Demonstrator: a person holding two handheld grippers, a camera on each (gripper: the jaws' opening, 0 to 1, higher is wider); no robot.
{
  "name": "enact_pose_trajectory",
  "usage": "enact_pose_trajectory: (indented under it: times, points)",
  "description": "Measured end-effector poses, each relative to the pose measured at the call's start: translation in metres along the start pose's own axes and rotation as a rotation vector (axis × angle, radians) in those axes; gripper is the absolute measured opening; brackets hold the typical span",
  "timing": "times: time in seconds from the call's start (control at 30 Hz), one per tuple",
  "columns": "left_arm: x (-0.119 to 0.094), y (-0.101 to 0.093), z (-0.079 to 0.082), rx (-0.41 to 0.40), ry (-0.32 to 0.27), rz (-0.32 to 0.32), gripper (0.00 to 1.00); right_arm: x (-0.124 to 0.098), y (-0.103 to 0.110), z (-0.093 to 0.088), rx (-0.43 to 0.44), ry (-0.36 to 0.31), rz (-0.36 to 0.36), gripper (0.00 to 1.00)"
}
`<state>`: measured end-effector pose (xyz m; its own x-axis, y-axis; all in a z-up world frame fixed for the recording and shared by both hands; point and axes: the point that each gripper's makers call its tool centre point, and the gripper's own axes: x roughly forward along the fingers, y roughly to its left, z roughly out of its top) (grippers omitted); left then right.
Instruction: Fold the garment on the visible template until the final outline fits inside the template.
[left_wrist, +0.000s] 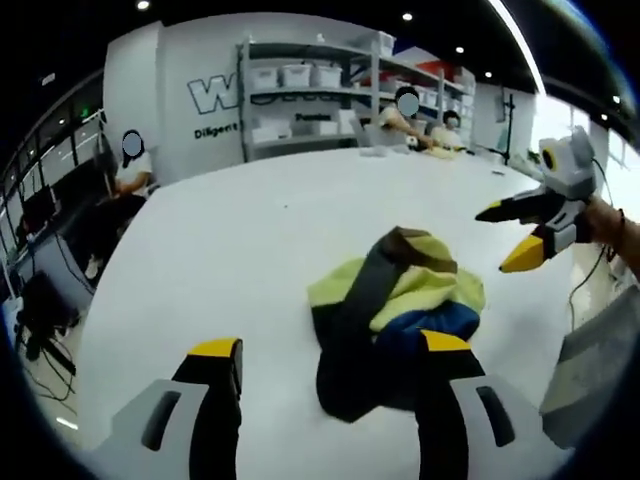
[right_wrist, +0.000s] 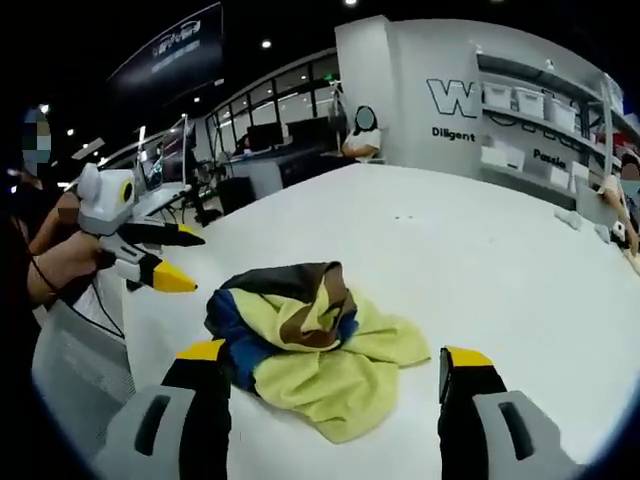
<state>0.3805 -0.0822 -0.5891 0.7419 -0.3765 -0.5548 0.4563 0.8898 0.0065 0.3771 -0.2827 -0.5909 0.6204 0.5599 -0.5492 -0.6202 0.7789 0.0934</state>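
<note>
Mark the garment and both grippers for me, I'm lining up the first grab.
garment (right_wrist: 310, 350), right gripper view, yellow fabric.
left gripper (left_wrist: 330, 350), left gripper view, between its fingertips.
right gripper (right_wrist: 335, 355), right gripper view, between its fingertips.

Table (left_wrist: 250, 230) open — garment (left_wrist: 400, 310) crumpled centrally.

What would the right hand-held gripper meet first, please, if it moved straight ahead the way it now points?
Most likely the crumpled garment: it lies on the white table directly ahead, between the open jaws of the right hand-held gripper. Depth is hard to judge in the fisheye view.
</note>
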Motion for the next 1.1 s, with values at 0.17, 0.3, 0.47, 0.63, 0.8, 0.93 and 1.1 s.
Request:
enact_pose_trajectory:
  times: [0.17,0.3,0.47,0.63,0.8,0.93,1.1]
  points:
    - [0.013,0.0,0.0,0.001,0.012,-0.022,0.62,0.015,0.004,-0.001,-0.038,0.011,0.039,0.72]
    - [0.024,-0.004,-0.006,-0.003,0.039,-0.058,0.54,0.027,0.004,-0.005,-0.062,0.021,0.062,0.66]
    - [0.032,-0.006,-0.015,-0.046,0.06,-0.084,0.4,0.035,0.006,-0.012,-0.068,0.03,0.078,0.6]
    - [0.04,-0.011,-0.027,-0.038,0.097,-0.127,0.26,0.043,0.01,-0.02,-0.091,0.05,0.097,0.54]
    - [0.044,-0.017,-0.039,0.066,0.125,-0.179,0.04,0.053,0.01,-0.021,-0.108,0.058,0.107,0.45]
    - [0.044,-0.015,-0.041,0.189,0.122,-0.141,0.02,0.057,0.008,-0.02,-0.145,0.059,0.1,0.4]
    - [0.043,-0.011,-0.039,0.172,0.106,-0.116,0.02,0.061,0.007,-0.02,-0.168,0.053,0.114,0.29]
